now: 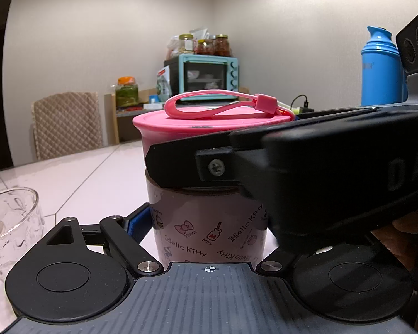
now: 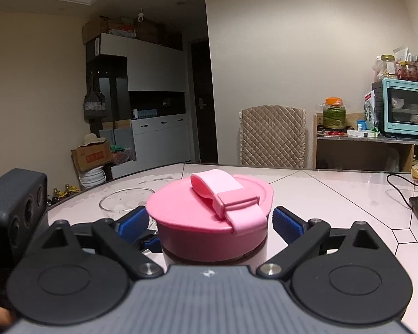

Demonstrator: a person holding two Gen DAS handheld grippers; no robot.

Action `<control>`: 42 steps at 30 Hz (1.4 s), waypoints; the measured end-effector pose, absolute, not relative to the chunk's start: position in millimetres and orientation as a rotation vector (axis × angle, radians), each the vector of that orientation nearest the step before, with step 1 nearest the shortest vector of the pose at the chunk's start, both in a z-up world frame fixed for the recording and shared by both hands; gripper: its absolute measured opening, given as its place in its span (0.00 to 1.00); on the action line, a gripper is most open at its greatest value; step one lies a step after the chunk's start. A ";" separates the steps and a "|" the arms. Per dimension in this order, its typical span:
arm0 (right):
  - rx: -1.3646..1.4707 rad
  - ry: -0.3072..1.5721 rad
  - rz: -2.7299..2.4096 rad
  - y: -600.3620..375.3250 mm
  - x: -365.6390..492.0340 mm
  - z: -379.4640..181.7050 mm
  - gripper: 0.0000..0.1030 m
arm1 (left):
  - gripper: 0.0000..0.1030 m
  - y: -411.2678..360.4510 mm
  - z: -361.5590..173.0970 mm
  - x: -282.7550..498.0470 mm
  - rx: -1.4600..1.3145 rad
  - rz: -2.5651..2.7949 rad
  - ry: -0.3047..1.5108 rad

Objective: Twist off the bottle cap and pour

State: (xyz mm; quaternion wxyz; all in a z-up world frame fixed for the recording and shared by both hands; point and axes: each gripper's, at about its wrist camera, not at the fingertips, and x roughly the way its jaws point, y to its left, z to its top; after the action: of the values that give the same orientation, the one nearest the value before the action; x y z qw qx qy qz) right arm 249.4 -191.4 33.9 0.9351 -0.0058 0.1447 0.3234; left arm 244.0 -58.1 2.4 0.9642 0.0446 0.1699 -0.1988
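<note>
Jaws of the left gripper (image 1: pixel 209 231) sit close against the bottle (image 1: pixel 209 231), apparently clamping its printed body low down on the pale surface (image 1: pixel 78 172). Across the left wrist view the right gripper's black finger (image 1: pixel 186 167) cuts over the pink cap (image 1: pixel 209 123), blocking much of it. Off left, a clear glass (image 1: pixel 11 222); behind, a blue flask (image 1: pixel 381 69) and a teal oven (image 1: pixel 206 76).

Right wrist view now: the right gripper (image 2: pixel 211 222) stands spread, blue pads (image 2: pixel 288 222) either side of the cap (image 2: pixel 209 222), visibly apart from it. Beyond, a padded chair (image 2: pixel 273 136).
</note>
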 end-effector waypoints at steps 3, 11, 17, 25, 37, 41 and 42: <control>-0.012 0.300 0.660 -191.4 250.7 32.5 0.85 | 0.87 -58.8 2.3 243.4 0.090 -0.402 0.344; -0.044 0.294 0.686 -193.9 250.0 32.3 0.83 | 0.87 -59.3 2.2 243.9 0.090 -0.403 0.344; -0.087 0.296 0.830 -206.8 263.5 35.9 0.83 | 0.87 -59.0 1.8 244.3 0.091 -0.403 0.343; -0.150 0.307 1.111 -228.1 298.5 43.5 0.83 | 0.87 -61.0 1.0 242.5 0.091 -0.403 0.344; -0.160 0.316 1.303 -237.1 324.8 55.3 0.83 | 0.87 -60.7 1.0 242.3 0.093 -0.402 0.344; -0.167 0.310 1.271 -236.2 320.0 59.0 0.87 | 0.87 -60.2 1.0 242.6 0.093 -0.402 0.344; -0.171 0.306 1.255 -236.0 317.6 59.7 0.95 | 0.87 -60.0 1.0 242.7 0.092 -0.402 0.344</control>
State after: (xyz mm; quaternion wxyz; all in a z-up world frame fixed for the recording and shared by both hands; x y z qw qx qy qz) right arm 317.6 -236.0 59.7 0.7951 -0.0796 0.1424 0.5841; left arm 242.7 -60.0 1.0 0.9641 0.0455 0.1701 -0.1988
